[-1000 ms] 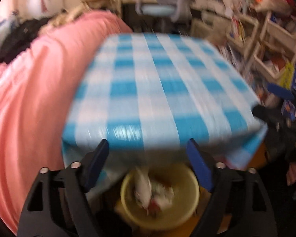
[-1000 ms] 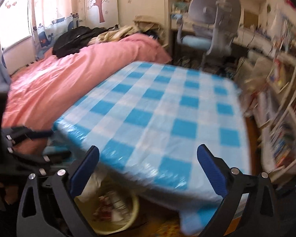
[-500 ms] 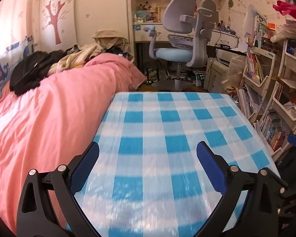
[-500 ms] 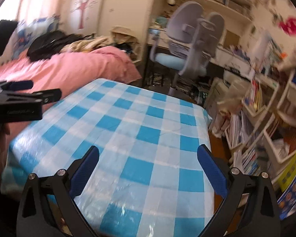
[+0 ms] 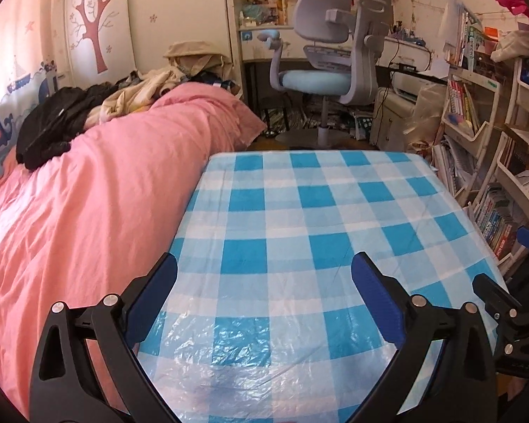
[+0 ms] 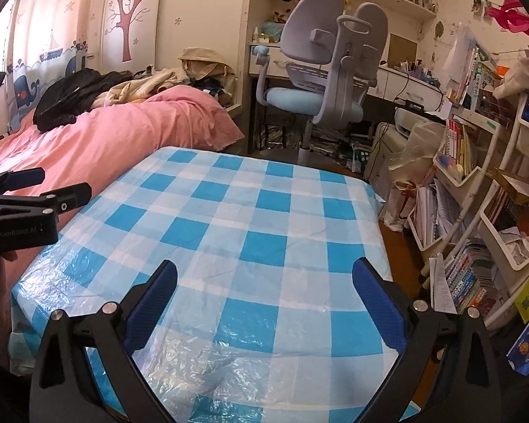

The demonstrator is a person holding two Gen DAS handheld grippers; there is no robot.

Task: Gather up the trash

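Both views have swung up and away from the yellow bin under the near edge of the surface (image 5: 299, 211). A second ago that bin showed between the jaws with crumpled trash in it; now neither view shows it, and the blue checked cloth (image 6: 250, 232) fills the foreground. The left claw's jaws have just been opening, and nothing is between them. I judge that a piece has been dropped and both hands are raised to look for more.

The left claw (image 5: 264, 292) stands wide open above the near part of the cloth, its blue pads clear of everything. The right claw (image 6: 264, 292) is spread just as wide, holding nothing, also over the near cloth. In the right view the left claw appears at the left edge, beside the pink bed (image 6: 116, 137).

No trash lies on the cloth in either view; the plastic is bare and only wrinkled. The collected trash is out of sight, presumably in the bin below. To the right, a crumpled paper (image 6: 515, 243) sits in a white shelf tray, but whether it counts as trash I cannot tell. If the surface was the only place to clear, the task looks close to finished.
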